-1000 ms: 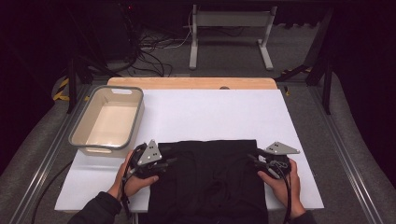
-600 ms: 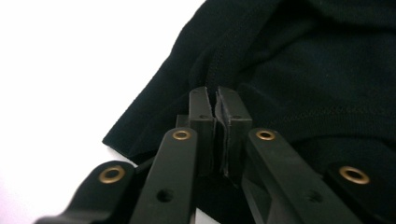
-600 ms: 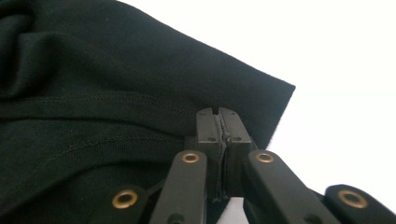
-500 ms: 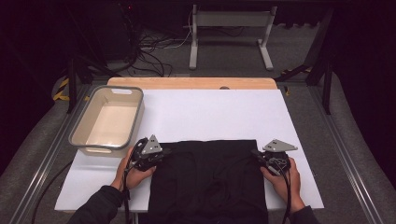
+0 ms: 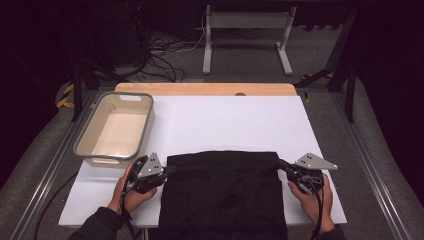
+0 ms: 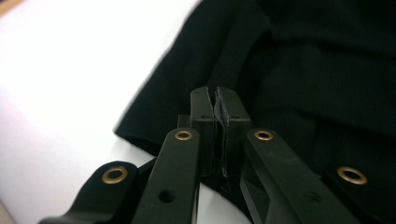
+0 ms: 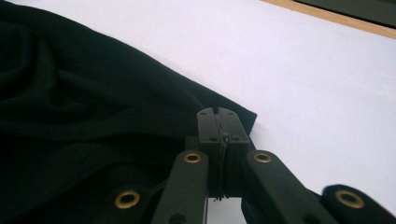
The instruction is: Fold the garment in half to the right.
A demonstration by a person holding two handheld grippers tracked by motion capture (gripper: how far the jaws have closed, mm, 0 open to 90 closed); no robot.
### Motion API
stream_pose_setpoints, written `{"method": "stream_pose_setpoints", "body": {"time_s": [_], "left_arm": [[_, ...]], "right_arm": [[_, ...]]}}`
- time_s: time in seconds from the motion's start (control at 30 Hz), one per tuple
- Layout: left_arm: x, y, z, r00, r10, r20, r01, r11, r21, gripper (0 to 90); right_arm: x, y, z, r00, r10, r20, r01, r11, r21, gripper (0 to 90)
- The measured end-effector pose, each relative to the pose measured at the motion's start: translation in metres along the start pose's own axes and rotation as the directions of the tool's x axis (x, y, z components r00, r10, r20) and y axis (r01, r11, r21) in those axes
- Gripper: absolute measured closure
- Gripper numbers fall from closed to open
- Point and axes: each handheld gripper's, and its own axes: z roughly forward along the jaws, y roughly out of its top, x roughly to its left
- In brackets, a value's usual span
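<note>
In the high view, a black cloth (image 5: 222,192) lay spread at the middle of the tabletop's (image 5: 230,120) near edge, its front part hanging over that edge. The left gripper (image 5: 165,172) sat at the cloth's far left corner and the right gripper (image 5: 281,165) at its far right corner, each held in 1 hand, both jaws pointing inward toward the cloth. A beige bin (image 5: 116,127) stood at the tabletop's left edge, just beyond the left gripper and apart from the cloth.

In the left gripper view, the left gripper (image 6: 215,100) had its 2 jaws pressed together, having just been closing, with a thin fold of the cloth's (image 6: 327,70) edge pinched between them. The cloth ran away to the right, and bare white tabletop (image 6: 70,84) lay to the left.

In the right gripper view, the right gripper (image 7: 218,121) was likewise clamped tight after just closing, gripping the cloth's (image 7: 84,126) corner, whose tip poked out just beside the jaws. White tabletop (image 7: 303,79) stretched beyond to its wooden far edge.
</note>
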Motion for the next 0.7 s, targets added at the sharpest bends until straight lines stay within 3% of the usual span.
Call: {"method": "stream_pose_setpoints", "body": {"time_s": [0.13, 0.2, 0.33, 0.4, 0.53, 0.7], "left_arm": [[-0.002, -0.011, 0.006, 1.0000, 0.000, -0.004, 0.001, 0.9984, 0.057, 87.1], [0.002, -0.016, 0.009, 0.9998, -0.019, -0.010, 0.019, 0.9966, 0.080, 87.1], [0.007, -0.021, 0.011, 0.9989, -0.046, 0.001, 0.046, 0.9952, 0.086, 87.1], [0.007, -0.021, 0.010, 0.9988, -0.047, -0.014, 0.048, 0.9951, 0.087, 87.0], [0.007, -0.018, 0.005, 0.9985, -0.051, -0.017, 0.052, 0.9976, 0.045, 84.6], [0.007, -0.012, -0.005, 0.9981, -0.059, -0.018, 0.059, 0.9980, -0.023, 80.1]], "right_arm": [[0.003, -0.006, 0.000, 1.0000, -0.004, -0.002, 0.004, 1.000, 0.031, 89.8], [0.002, -0.010, 0.001, 1.0000, -0.004, 0.003, 0.004, 0.999, 0.053, 89.7], [0.001, -0.018, 0.009, 1.0000, 0.001, -0.006, 0.000, 0.995, 0.101, 89.8], [0.001, -0.021, 0.013, 0.9999, -0.001, -0.014, 0.003, 0.992, 0.128, 89.7], [0.000, -0.020, 0.013, 0.9999, 0.002, -0.014, 0.000, 0.993, 0.122, 88.3], [-0.004, -0.015, 0.010, 0.9991, 0.021, -0.038, -0.018, 0.998, 0.058, 75.9]]}}
